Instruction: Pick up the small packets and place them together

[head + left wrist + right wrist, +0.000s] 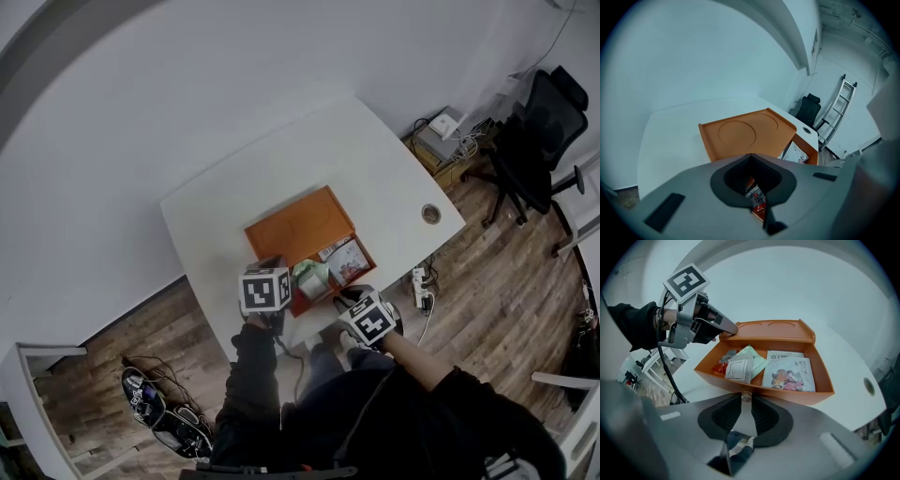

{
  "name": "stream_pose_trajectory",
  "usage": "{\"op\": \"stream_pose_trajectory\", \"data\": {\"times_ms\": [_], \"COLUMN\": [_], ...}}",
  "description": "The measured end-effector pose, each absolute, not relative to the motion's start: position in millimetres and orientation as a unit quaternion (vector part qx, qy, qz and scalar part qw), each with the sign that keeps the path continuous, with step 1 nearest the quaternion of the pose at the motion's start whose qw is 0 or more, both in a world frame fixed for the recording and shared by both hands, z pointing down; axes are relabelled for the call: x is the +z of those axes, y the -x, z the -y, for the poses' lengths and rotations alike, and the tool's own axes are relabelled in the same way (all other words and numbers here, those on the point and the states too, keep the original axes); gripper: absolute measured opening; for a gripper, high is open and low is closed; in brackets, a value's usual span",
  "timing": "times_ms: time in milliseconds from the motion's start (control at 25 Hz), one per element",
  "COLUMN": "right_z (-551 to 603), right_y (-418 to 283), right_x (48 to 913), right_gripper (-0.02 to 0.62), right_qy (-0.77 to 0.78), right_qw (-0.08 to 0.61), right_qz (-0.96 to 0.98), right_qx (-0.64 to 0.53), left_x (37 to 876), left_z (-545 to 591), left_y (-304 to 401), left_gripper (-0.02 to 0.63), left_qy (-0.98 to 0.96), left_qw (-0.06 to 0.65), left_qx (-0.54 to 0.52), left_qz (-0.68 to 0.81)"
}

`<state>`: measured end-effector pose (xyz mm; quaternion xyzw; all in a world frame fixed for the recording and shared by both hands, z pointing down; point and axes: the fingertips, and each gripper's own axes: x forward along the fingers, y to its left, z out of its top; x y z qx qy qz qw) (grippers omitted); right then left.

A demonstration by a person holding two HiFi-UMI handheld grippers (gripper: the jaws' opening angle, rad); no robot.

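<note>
An orange box (pixel 787 392) stands with its lid (pixel 773 329) laid flat behind it, near the front edge of the white table (pixel 281 159). Inside it lie a green packet (pixel 758 359), a small white packet (pixel 738 369), a red packet (pixel 721 366) and a large illustrated packet (pixel 790 372). My right gripper (pixel 746 399) hovers just in front of the box, shut on a thin silvery packet (pixel 736 446). My left gripper (pixel 731 329) is shut with its tip on the box's left rim, above the red packet (pixel 757 197).
A round cable hole (pixel 431 214) sits near the table's right corner. A black office chair (pixel 534 141) stands at the far right, a power strip (pixel 420 286) lies on the wooden floor, and cables and shoes (pixel 159 403) lie at lower left. A ladder (pixel 836 112) leans by the wall.
</note>
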<state>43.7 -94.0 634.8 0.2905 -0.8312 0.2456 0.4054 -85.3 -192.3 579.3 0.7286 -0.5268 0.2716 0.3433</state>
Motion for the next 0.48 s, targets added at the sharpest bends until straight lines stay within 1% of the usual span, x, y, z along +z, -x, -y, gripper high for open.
{"op": "stream_pose_trajectory", "data": {"times_ms": [280, 320, 360, 400, 480], "right_z": [95, 94, 91, 89, 88], "right_y": [-46, -48, -51, -54, -62], "right_x": [638, 639, 639, 638, 631], "right_gripper": [0.077, 0.095, 0.131, 0.147, 0.158], "right_qy": [-0.276, -0.269, -0.262, -0.257, -0.252], "right_qw": [0.383, 0.383, 0.384, 0.384, 0.377], "right_qz": [0.836, 0.835, 0.834, 0.833, 0.835], "right_qx": [0.279, 0.288, 0.297, 0.305, 0.313], "left_x": [580, 580, 580, 580, 580], "left_z": [193, 193, 192, 191, 189], "left_y": [84, 83, 83, 84, 85], "left_gripper": [-0.002, -0.002, -0.002, -0.002, -0.002], "left_qy": [-0.73, -0.731, -0.731, -0.731, -0.732], "left_qw": [0.339, 0.339, 0.339, 0.338, 0.336], "left_qx": [0.272, 0.271, 0.271, 0.27, 0.269], "left_qz": [0.527, 0.527, 0.527, 0.527, 0.529]}}
